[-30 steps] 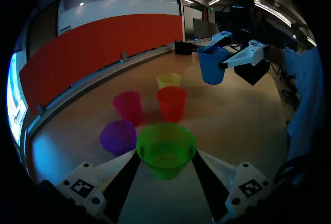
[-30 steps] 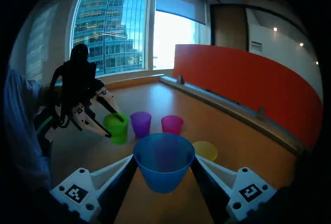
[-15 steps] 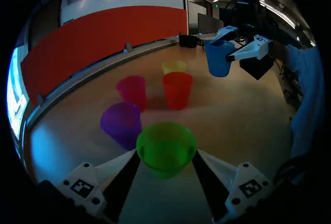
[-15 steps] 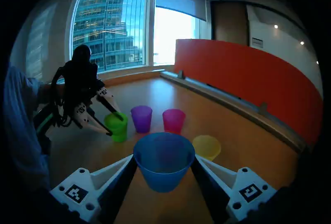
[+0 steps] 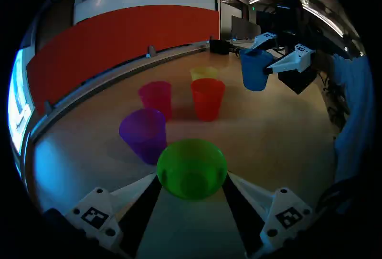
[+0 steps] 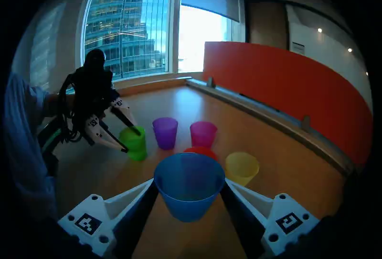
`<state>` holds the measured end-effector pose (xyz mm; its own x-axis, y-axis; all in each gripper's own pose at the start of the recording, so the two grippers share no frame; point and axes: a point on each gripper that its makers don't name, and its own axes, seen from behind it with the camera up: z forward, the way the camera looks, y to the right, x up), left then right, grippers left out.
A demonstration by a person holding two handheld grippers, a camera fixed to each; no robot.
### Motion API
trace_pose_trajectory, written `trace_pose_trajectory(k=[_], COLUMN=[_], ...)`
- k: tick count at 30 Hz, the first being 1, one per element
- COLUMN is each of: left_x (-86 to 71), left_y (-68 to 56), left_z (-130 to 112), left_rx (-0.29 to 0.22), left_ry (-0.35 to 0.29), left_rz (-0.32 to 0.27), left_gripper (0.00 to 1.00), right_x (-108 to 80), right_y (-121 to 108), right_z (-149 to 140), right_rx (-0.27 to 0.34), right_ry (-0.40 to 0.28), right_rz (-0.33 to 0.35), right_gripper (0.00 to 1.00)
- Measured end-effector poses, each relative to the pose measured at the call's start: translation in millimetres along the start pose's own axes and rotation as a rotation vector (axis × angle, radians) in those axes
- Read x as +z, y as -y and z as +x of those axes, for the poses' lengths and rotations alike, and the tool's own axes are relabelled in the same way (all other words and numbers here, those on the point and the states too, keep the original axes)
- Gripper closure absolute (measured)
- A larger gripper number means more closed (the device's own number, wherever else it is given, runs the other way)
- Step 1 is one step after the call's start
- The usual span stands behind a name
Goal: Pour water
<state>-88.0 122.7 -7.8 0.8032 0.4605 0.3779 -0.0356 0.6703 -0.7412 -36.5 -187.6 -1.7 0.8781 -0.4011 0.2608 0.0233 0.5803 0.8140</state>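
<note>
My left gripper (image 5: 192,178) is shut on a green cup (image 5: 192,167), which I see from above; I cannot tell if it holds water. Beyond it stand a purple cup (image 5: 143,133), a pink cup (image 5: 156,99), an orange cup (image 5: 207,99) and a yellow cup (image 5: 204,73). My right gripper (image 6: 189,183) is shut on a blue cup (image 6: 189,187), held upright above the table. The orange cup's rim (image 6: 200,151) peeks out just behind it. Farther off, the right gripper (image 5: 258,64) with the blue cup (image 5: 254,71) hangs right of the yellow cup.
The cups stand on a long wooden table (image 5: 277,130) with an orange partition (image 5: 119,39) along its far edge. A person's sleeve (image 5: 355,115) is at the right. In the right gripper view, windows (image 6: 129,34) lie behind the left gripper (image 6: 128,137) and green cup (image 6: 134,142).
In the left gripper view the standing cups have shifted up and the green cup shows more from above. In the right gripper view the orange cup's rim has appeared behind the blue cup.
</note>
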Motion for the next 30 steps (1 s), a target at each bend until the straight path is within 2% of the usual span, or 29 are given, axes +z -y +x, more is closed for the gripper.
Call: trace_pose_trajectory(k=[9,11,13,15,23,30], left_x=[-1.3,-1.6,-2.7,-4.1,-11.3,-23.6], left_y=[0.9,2.3,3.4,3.9,3.4,4.8], left_z=[-1.5,-2.6,-4.2,-6.0,-12.8,-16.1], left_rx=[0.004,0.003,0.005,0.007,-0.01,-0.032], left_ry=[0.006,0.009,0.013,0.018,0.026,0.013], left_rz=[0.009,0.015,0.02,0.024,0.031,0.045], left_gripper=[0.15,0.13,0.03,0.01,0.01,0.01], right_x=[9.1,11.2,13.1,15.5,29.4,42.7], right_y=[8.1,9.5,11.1,12.8,23.5,31.4], right_z=[-11.2,-12.6,-14.0,-16.3,-32.5,-45.3], right_rx=[-0.003,-0.002,-0.002,-0.003,-0.007,-0.005], right_ry=[0.017,0.019,0.022,0.026,0.058,0.08], right_rz=[0.012,0.016,0.02,0.023,0.042,0.056], right_gripper=[0.09,0.09,0.09,0.09,0.09,0.09])
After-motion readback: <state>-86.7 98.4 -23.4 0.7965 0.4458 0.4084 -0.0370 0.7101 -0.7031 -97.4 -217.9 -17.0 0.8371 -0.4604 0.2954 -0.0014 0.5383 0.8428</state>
